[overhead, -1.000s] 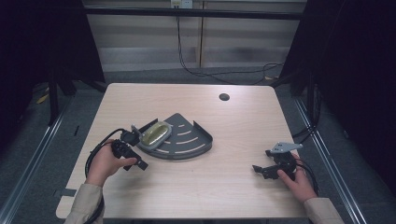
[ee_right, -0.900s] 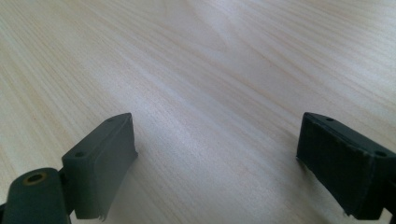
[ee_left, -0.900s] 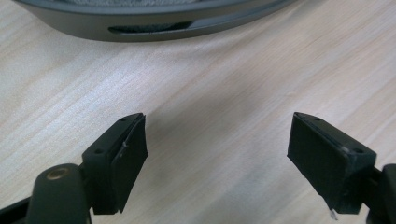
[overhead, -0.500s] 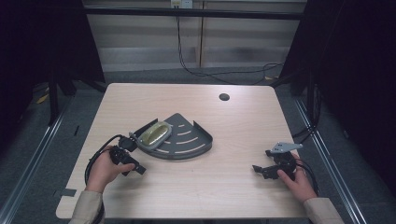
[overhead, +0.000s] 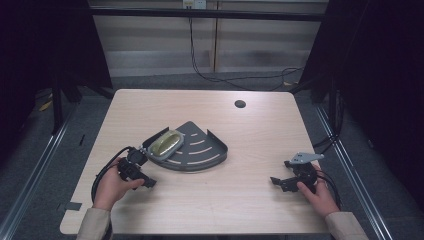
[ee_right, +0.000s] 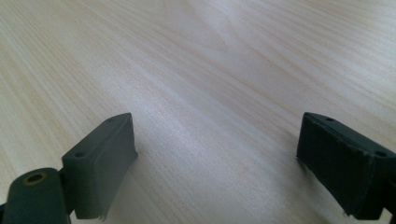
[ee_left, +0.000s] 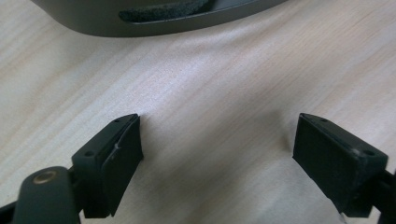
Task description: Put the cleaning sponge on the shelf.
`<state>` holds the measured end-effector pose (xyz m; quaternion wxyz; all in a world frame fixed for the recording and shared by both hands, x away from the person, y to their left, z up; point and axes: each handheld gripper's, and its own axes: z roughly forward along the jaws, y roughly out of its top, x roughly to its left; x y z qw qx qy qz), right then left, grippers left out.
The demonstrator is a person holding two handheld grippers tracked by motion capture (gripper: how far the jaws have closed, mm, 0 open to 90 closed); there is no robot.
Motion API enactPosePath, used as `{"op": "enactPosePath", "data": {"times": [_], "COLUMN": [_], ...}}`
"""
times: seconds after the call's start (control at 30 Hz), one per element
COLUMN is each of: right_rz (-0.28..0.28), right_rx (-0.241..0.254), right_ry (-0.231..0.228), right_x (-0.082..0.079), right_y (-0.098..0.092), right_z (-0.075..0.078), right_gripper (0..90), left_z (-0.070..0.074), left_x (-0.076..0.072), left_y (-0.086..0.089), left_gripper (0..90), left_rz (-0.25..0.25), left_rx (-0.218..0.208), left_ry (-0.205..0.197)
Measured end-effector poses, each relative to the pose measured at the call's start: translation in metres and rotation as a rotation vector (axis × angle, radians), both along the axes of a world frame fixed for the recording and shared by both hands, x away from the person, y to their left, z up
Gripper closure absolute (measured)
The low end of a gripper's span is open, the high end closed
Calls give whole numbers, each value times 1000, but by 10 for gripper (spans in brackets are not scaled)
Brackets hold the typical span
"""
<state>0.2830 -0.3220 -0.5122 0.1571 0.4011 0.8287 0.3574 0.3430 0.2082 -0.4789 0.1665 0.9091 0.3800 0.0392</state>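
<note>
The left hand-held gripper (overhead: 134, 170) rests on the counter (overhead: 240, 145) just beside the near-left edge of the dark quarter-round tray (overhead: 200, 150), its jaws spread wide with nothing between them; in the left gripper view they frame bare wood, with the tray's rim (ee_left: 154, 18) just ahead. A yellowish oval piece (overhead: 166, 142) (perhaps a sponge or a bar of soap, too small to tell) lies in the tray's left corner. Judging by that, the placing looks done and the hand seems clear of it. The right hand-held gripper (overhead: 292, 179) sits well apart at the near-right of the counter, jaws likewise wide and empty. Little appears left to do.
</note>
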Motion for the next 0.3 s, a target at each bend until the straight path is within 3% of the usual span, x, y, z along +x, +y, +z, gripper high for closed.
{"op": "enactPosePath", "data": {"times": [0.1,0.3], "right_rz": [0,-1], "right_rx": [0,0], "right_ry": [0,0], "right_x": [0,0], "right_y": [0,0], "right_z": [0,0], "right_gripper": [110,110], "left_z": [-2,-3], "left_x": [-2,-3], "left_y": [1,3], "left_gripper": [138,122], "left_rz": [-9,-3], "left_rx": [0,-15], "left_ry": [-28,-37]}}
